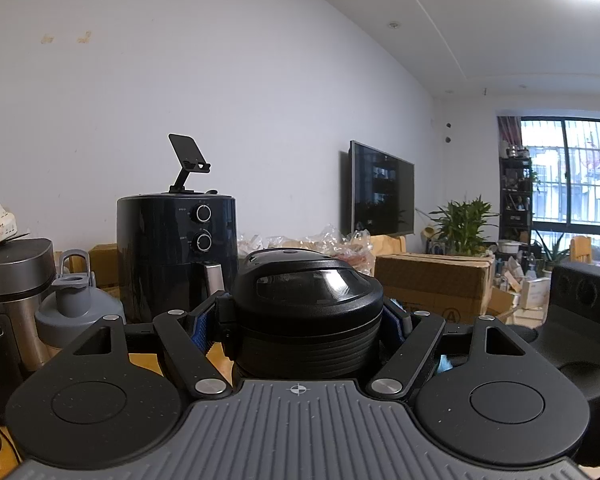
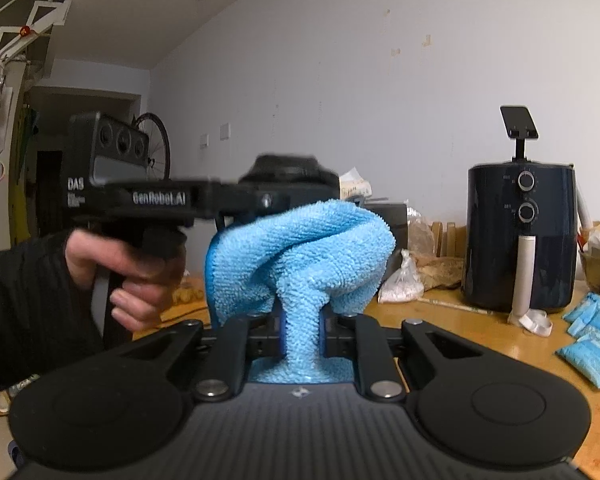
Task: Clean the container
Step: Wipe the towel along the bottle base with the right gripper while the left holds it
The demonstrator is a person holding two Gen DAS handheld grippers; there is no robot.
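The right gripper is squeezed tight on a fluffy blue cloth. The cloth sticks up from between the two fingers and flops over in a big soft lump just past them. Right behind the cloth is the black container, which looks blurry from this side.

The left gripper is pinching that black container from both sides. Its blue pads press on the ribbed round body, and the shiny lid pokes up above the fingers. A hand in a black sleeve holds the left tool's handle.

Farther back on the wooden table stands a dark blue air fryer with two knobs. A phone stand sits on top of it. A grey bottle is to its left. Blue packets lie at the table's right side.
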